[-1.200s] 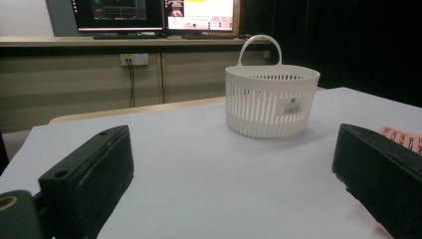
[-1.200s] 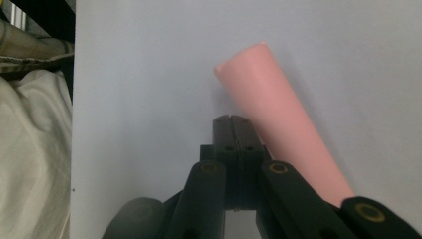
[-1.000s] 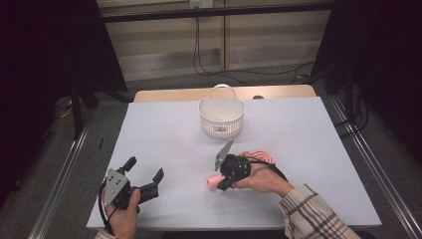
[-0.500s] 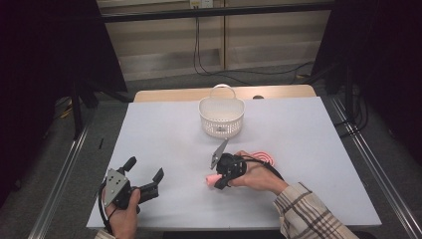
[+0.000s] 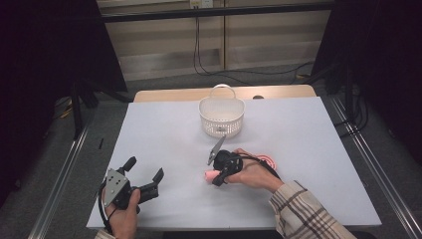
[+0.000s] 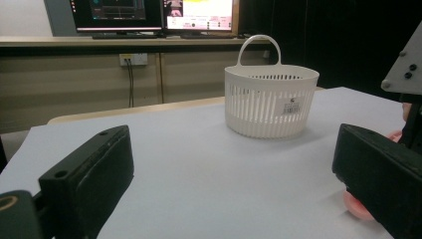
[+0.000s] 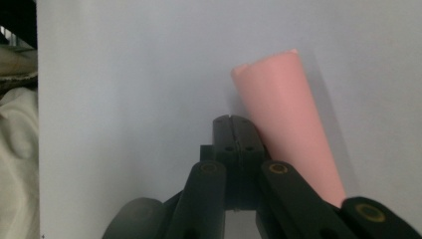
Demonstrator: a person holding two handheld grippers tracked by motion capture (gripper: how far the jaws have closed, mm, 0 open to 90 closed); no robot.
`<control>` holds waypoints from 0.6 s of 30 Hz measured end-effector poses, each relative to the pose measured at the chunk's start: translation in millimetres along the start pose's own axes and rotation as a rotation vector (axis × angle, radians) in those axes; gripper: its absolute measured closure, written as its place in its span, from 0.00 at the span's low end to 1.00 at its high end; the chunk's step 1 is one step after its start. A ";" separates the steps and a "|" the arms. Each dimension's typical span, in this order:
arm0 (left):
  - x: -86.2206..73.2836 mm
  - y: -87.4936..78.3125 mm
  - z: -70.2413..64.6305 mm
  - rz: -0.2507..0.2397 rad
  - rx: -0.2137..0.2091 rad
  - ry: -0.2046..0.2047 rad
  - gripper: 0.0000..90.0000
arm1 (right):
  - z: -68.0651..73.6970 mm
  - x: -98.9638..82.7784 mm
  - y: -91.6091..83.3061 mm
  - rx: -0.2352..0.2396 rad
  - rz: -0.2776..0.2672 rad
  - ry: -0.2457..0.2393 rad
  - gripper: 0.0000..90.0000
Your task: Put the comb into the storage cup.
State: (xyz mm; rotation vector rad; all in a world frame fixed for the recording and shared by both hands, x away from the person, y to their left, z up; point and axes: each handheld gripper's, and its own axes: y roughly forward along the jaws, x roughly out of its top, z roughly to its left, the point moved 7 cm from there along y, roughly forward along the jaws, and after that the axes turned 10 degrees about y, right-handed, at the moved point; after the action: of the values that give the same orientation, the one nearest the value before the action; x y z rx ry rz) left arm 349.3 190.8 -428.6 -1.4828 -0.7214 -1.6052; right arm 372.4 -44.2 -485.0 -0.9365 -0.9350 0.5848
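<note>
A pink tapered piece (image 7: 286, 124) lies on the white table, its narrow end pointing away in the right gripper view. My right gripper (image 7: 232, 120) has its jaws pressed together with nothing between them, and the pink piece rests against their right side. From above, the right gripper (image 5: 217, 179) points down at the pink piece (image 5: 208, 175) near the table's middle. My left gripper (image 5: 145, 180) rests open at the front left, empty. In the left gripper view the left gripper (image 6: 234, 184) faces a white slotted basket (image 6: 271, 102).
The white basket (image 5: 222, 117) with a handle stands at the back centre of the table (image 5: 308, 134). A pink cable (image 5: 268, 160) coils behind the right hand. Monitors (image 6: 154, 15) stand on a bench beyond the table's far edge.
The right hand has edged slightly to the left over the pink piece. The left hand and the basket have stayed put.
</note>
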 end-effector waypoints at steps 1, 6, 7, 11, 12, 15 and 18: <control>-0.2 -0.1 0.1 0.002 -0.003 0.003 0.03 | -0.9 0.8 -0.3 0.000 0.000 0.002 1.00; -0.2 -0.2 0.6 0.001 0.000 0.002 0.03 | -5.2 5.2 0.1 -0.014 -0.007 0.018 1.00; -0.2 -0.2 0.7 0.001 -0.001 0.002 0.03 | -5.6 5.8 0.3 -0.015 -0.007 0.026 1.00; 0.2 -0.2 0.8 -0.003 0.001 0.000 0.03 | -10.5 6.5 0.8 -0.034 -0.007 0.053 1.00; 0.1 -0.2 0.6 -0.001 0.000 0.000 0.03 | -11.9 6.4 0.9 -0.039 -0.009 0.061 1.00; -0.1 -0.2 0.7 0.001 0.000 0.003 0.03 | -17.9 5.5 -1.1 -0.056 -0.013 0.089 1.00; -0.3 -0.2 0.8 0.002 0.000 0.003 0.03 | -21.2 5.3 -2.1 -0.060 -0.022 0.101 1.00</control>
State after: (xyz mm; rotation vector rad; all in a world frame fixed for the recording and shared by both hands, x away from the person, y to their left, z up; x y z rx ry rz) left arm 349.5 191.6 -428.7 -1.4804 -0.7187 -1.6052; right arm 393.5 -50.0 -486.6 -0.9988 -0.8751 0.4886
